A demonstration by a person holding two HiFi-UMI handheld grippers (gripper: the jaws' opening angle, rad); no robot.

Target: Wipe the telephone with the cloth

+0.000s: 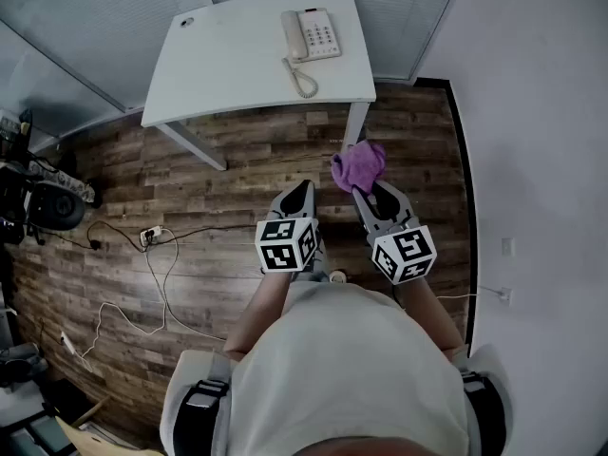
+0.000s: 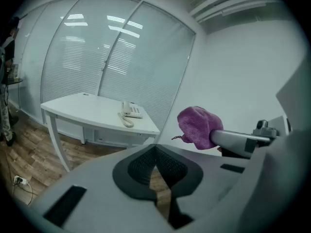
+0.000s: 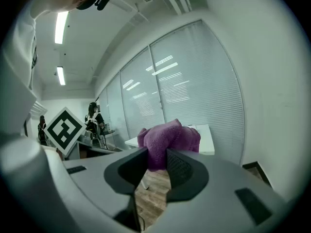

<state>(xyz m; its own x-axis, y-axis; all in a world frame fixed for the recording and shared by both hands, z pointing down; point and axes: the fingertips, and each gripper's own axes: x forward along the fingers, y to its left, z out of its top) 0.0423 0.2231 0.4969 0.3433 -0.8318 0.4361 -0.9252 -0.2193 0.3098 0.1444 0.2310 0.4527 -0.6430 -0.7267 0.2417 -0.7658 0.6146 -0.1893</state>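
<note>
- Beige corded desk telephone [image 1: 311,36] sits on the far right part of the white curved desk [image 1: 228,65], handset on its cradle, coiled cord [image 1: 302,79] trailing toward the desk's front edge.
- Purple fuzzy cloth [image 1: 358,166] is bunched up and pinched at the tip of the right gripper [image 1: 364,191]. It is in the air over the floor in front of the desk, well apart from the telephone.
- Right gripper view: jaws clamped on the cloth [image 3: 167,142], with most of it bulging out past the pads.
- Left gripper [image 1: 304,190] is beside the right one. Its jaws are pressed together with nothing between them, as the left gripper view confirms [image 2: 155,154].
- Left gripper view also shows the cloth [image 2: 198,126] to the right and the telephone [image 2: 131,111] on the desk ahead.
- Black-and-white marker cubes [image 1: 286,244] [image 1: 404,254] sit at the back of each gripper.
- The person stands on brown wood-plank floor [image 1: 190,188], with white cables and a power strip [image 1: 149,237] to the left.
- Glass walls with blinds [image 2: 97,57] behind the desk.
</note>
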